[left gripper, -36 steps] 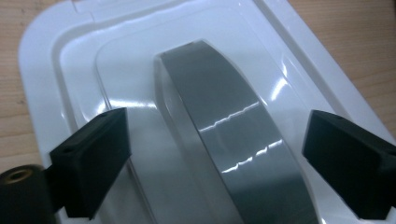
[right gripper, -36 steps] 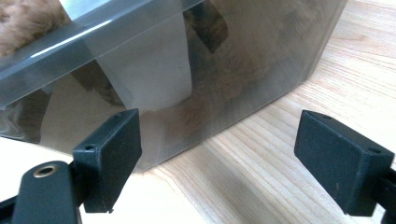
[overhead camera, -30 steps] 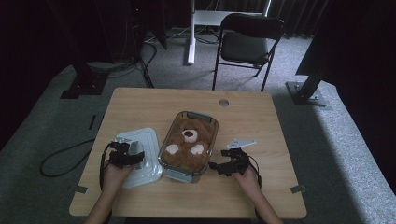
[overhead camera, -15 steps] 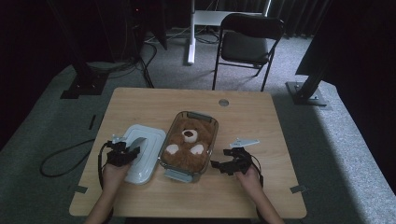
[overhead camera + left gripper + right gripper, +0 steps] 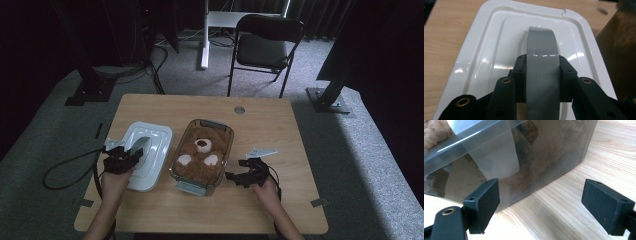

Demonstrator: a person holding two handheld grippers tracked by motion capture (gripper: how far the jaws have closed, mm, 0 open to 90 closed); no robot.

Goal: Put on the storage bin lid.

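Lid (image 5: 146,153) lifts w/ left gripper (image 5: 126,154) since earlier frame; jaws just closed, now clenched on grey tape handle (image 5: 542,62) mid-lid. Lid looks light, stiff, glossy/slippery, so handle's the spot. Right gripper (image 5: 239,177) released beside bin (image 5: 202,152), bear (image 5: 201,157) inside.

A black folding metal chair (image 5: 267,42) stands at twelve o'clock beyond the light wooden table (image 5: 280,125), on grey carpet (image 5: 380,165).

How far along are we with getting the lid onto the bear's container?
Done: teddy bear sits in the clear container. In hand: left gripper is shut on the lid's grey strap handle. Left: white lid isn't on the container; right gripper waits open beside it.
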